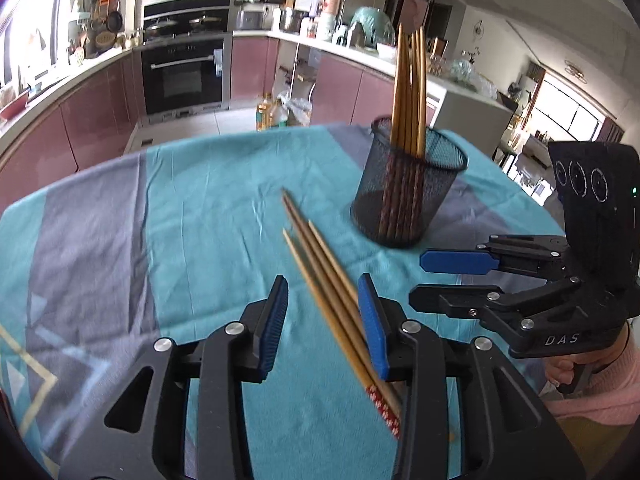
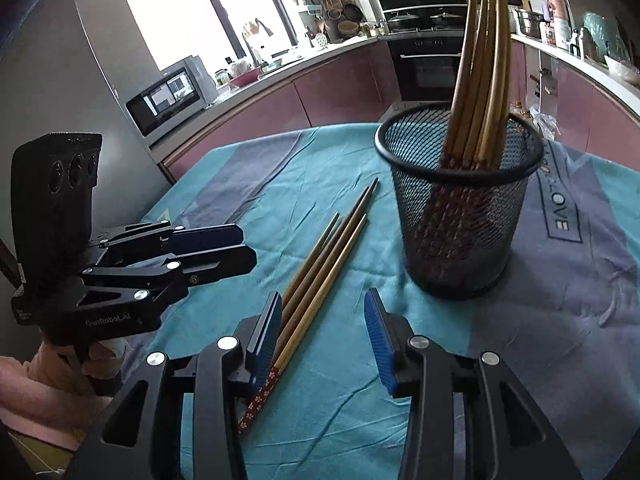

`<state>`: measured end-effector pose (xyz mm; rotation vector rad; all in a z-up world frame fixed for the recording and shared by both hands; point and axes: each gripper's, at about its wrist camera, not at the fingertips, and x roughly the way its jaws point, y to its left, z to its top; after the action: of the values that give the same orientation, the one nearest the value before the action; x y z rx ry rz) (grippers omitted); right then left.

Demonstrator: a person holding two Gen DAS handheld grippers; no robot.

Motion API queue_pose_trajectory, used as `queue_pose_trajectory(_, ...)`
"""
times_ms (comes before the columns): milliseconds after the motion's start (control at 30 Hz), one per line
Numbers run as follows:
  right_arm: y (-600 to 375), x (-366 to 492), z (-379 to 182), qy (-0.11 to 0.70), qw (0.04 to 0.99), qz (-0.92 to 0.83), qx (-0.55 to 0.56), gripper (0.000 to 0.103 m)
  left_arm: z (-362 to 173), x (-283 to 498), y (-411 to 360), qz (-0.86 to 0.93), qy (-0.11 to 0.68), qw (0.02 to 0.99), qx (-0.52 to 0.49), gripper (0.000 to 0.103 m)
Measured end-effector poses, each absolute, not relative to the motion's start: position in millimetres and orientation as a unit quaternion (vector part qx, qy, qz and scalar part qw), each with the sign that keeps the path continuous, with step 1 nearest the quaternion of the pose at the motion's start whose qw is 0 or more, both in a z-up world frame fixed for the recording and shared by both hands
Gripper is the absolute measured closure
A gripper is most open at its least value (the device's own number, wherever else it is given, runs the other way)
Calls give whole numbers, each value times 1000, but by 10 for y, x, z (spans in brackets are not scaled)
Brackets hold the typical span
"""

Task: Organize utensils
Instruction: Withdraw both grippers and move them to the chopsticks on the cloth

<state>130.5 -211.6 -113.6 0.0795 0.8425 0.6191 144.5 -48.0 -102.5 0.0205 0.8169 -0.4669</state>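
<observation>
A black mesh cup (image 1: 408, 184) stands upright on the counter, which is covered by a teal and grey cloth (image 1: 200, 208), and it serves as the fixed mark here: a bundle of chopsticks (image 1: 410, 92) stands inside it, leaning against the rim with the pale tips up. Just beside the cup, on the cloth, lie three loose chopsticks (image 1: 320, 276) side by side, their patterned red ends toward the cameras and their tips pointing away. The left wrist view shows the left gripper (image 1: 323, 320) with its blue pads apart, straddling these loose chopsticks; they run close along the right-hand pad, though whether they touch it cannot be told, and nothing is clamped. Only this view shows the right gripper (image 1: 436, 276) from the side, on the near side of the cup, its two fingers apart with nothing between them, held by a hand (image 1: 560, 368) in a pink sleeve. The right wrist view gives the opposite: the right gripper (image 2: 322, 336) from behind, jaws apart over bare cloth on the near side of the cup, with the loose chopsticks (image 2: 320, 272) passing right at its left-hand pad rather than between the pads. The left gripper (image 2: 240, 248) shows there side-on, farther from the cup than the chopsticks, but its fingers overlap from this angle. Only the right wrist view shows lettering printed on the cloth (image 2: 560, 216) beside the cup, and a microwave (image 2: 168, 96) on the kitchen worktop well beyond it; the left wrist view shows a built-in oven (image 1: 184, 72) instead.
</observation>
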Motion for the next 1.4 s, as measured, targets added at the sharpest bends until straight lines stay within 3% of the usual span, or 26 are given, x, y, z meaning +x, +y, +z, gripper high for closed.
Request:
queue_pose_trajectory(267, -1923, 1243, -1291, 422, 861, 283, 8, 62, -1368, 1417, -502, -218, 425, 878, 12, 67)
queue_pose_trajectory(800, -1795, 1241, -1346, 422, 871, 251, -35, 63, -1451, 1432, -648, -207, 430, 878, 39, 65)
queue_pose_trajectory(967, -1829, 1252, -1353, 427, 870, 244, -39, 69, -1454, 1438, -646, -206, 430, 878, 44, 64)
queue_pose_trajectory(1200, -1842, 1291, -1356, 431, 870, 237, -42, 74, -1455, 1504, -655, -213, 439, 872, 38, 66)
queue_pose_trajectory(1400, -1803, 1401, -1357, 428, 873, 230, -44, 74, -1487, 1602, -666, -200, 443, 873, 44, 74)
